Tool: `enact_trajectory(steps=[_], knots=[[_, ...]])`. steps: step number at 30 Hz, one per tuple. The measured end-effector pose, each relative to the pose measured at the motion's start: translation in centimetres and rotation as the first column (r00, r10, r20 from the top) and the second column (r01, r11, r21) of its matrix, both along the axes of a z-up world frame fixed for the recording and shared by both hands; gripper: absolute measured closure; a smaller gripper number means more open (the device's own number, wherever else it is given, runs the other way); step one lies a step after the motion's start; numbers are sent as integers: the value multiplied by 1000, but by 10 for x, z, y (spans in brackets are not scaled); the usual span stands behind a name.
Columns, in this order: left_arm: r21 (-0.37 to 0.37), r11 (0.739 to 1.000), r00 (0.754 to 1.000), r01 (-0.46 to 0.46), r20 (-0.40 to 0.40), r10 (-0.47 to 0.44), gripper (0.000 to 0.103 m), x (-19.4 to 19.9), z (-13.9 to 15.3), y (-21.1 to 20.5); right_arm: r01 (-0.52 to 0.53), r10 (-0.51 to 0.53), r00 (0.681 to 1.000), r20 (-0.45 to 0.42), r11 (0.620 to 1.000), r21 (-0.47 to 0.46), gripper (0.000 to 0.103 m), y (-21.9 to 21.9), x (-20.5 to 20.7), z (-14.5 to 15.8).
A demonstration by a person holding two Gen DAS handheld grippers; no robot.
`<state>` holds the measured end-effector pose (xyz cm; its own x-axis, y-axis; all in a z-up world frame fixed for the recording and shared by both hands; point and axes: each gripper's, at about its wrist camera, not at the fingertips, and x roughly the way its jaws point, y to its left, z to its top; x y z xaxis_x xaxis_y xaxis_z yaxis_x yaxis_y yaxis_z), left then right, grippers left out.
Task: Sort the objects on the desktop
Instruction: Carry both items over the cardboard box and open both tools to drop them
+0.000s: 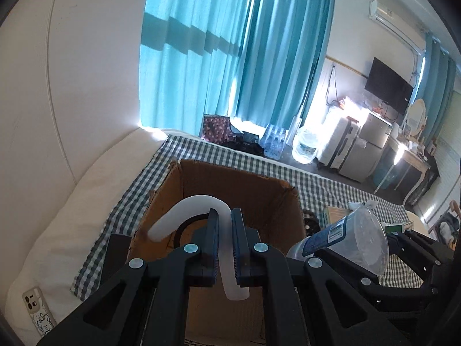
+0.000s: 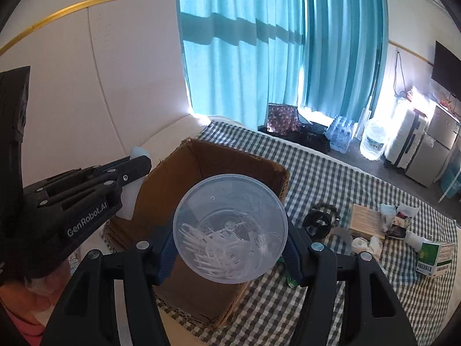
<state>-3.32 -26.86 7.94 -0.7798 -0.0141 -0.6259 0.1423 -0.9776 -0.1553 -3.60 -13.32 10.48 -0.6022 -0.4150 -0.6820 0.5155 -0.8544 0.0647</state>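
An open brown cardboard box (image 1: 259,190) (image 2: 201,158) stands on the checked cloth. My left gripper (image 1: 224,230) is shut on a curved white plastic hook (image 1: 196,204) and holds it over the box opening. My right gripper (image 2: 230,248) is shut on a clear round plastic tub (image 2: 230,227) with white sticks inside, held just above the box's near right side. The tub also shows in the left wrist view (image 1: 345,239), to the right of the box. The left gripper's side shows in the right wrist view (image 2: 86,196).
On the cloth right of the box lie a black round lid (image 2: 317,223), a bead bracelet (image 2: 325,207), a wooden box (image 2: 366,220), crumpled tissues (image 2: 366,243) and a green-white carton (image 2: 435,259). A phone (image 1: 39,311) lies on the white pillow at left.
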Motion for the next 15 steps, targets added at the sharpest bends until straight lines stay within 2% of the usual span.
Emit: enact_trajectory(steps=[4,6,7,8,9,10,15], knots=[[-1,1000,999,-19,44,19,91,-5,-22,-9,2,0,997,81,1000,-27,41,-4,-16,-23],[-1,999,998,-39,57,39,77,-7,-28,-14,7,-3,996,85,999,-47,40,-1,-20,-28],[-3,999,997,-50,60,50,54,-9,-29,-16,12,-7,997,79,998,-63,37,1,-19,-28],[-10,998,996,-68,59,68,25,-9,-29,-18,24,-18,997,71,997,-80,26,4,-19,-27],[-14,996,995,-89,50,90,16,-9,-28,-19,39,-34,998,59,994,-99,18,8,-17,-25],[-10,995,994,-103,34,103,10,-9,-27,-21,53,-48,998,42,991,-122,16,12,-16,-21],[18,996,996,-83,18,83,10,-6,-20,-14,117,-118,993,4,976,-184,14,40,-21,-1]])
